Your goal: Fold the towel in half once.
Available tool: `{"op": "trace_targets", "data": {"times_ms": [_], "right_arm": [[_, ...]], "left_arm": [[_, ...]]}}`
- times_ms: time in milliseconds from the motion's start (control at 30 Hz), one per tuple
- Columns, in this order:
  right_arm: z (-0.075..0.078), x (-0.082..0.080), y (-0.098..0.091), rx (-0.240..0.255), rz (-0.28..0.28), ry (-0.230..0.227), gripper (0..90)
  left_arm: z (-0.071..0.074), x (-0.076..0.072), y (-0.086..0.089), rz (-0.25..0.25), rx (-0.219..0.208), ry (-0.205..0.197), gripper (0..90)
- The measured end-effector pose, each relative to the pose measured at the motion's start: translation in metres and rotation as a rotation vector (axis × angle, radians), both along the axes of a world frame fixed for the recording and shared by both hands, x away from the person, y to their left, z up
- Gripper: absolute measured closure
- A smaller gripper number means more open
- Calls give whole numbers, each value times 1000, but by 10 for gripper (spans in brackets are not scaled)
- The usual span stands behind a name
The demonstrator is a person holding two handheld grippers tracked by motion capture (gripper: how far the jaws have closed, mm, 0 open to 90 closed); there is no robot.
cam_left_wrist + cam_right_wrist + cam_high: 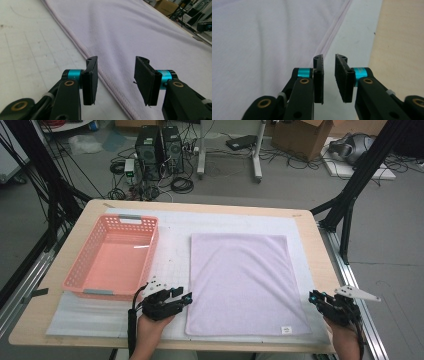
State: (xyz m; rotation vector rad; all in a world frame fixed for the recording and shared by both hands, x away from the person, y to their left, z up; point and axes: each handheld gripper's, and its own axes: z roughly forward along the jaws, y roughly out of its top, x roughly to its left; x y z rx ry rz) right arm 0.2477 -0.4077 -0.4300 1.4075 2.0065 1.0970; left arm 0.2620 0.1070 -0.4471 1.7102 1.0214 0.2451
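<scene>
**A:** So where's this at? I see a pale lilac terry towel (245,282) lying flat and fully spread on the white foam mat (172,252), just right of the empty salmon-pink plastic basket (116,256). No fold in it at all as far as I can tell.

**B:** Yeah, looks like square one to me. The left gripper (187,298) sits at the towel's near-left edge, jaws spread, with the hem running between them in the left gripper view but nothing pinched. The pads aren't pressing on cloth.

**A:** And the other one?

**B:** The right gripper (314,297) hangs off the near-right edge, over the mat and the light wooden table (320,250). Narrow gap between the jaws, nothing in it; the towel's hem lies ahead of them.

**A:** So everything's left?

**B:** My guess: grab both edges, fold, then probably drop it in the basket. None of it is done yet.
</scene>
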Motion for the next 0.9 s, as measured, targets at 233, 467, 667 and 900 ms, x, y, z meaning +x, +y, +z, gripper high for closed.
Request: {"op": "trace_targets", "data": {"times_ms": [233, 467, 667, 900], "right_arm": [[0, 68, 9, -17, 17, 8, 766], [-10, 127, 21, -12, -29, 66, 705], [-19, 151, 25, -1, -21, 95, 879], [-12, 149, 18, 60, -44, 43, 802]], "left_arm": [[1, 24, -6, -18, 6, -44, 493], [3, 41, -8, -3, 7, -37, 522], [0, 44, -6, 1, 21, -12, 539], [1, 43, -8, -12, 19, -5, 539]]}}
